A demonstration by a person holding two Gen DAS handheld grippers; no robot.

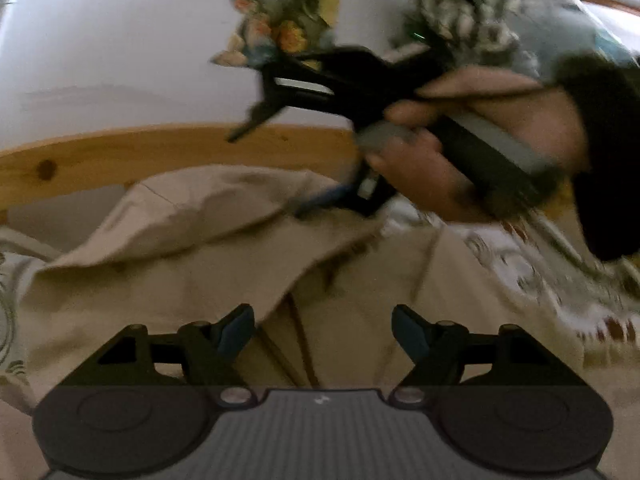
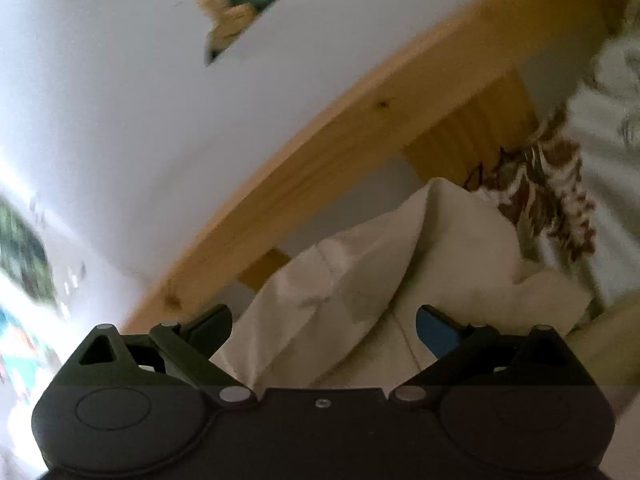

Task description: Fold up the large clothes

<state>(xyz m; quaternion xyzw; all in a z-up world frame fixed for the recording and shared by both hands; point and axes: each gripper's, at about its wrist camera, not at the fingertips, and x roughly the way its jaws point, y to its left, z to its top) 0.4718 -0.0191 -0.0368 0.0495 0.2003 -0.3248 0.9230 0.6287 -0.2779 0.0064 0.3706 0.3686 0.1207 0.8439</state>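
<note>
Lying on a patterned white bedcover (image 1: 520,264), the crumpled beige cotton garment (image 1: 200,248) fills the near part of the left view, under the wide, empty left gripper (image 1: 323,330). The right gripper (image 1: 272,160), in a hand (image 1: 460,152), is also wide above the far fold. In the right view, the garment (image 2: 400,248) lies near a wooden bed rail (image 2: 320,152).

The garment (image 1: 224,264) lies heaped on the patterned cover (image 1: 532,264), which spreads out to its right. Behind both runs the wooden rail (image 1: 160,152), and the wall (image 1: 100,48) stands behind the rail. The left gripper (image 1: 322,328) hangs over the garment's near part; the right gripper (image 1: 272,168), in a hand (image 1: 472,144), is above its far right edge
</note>
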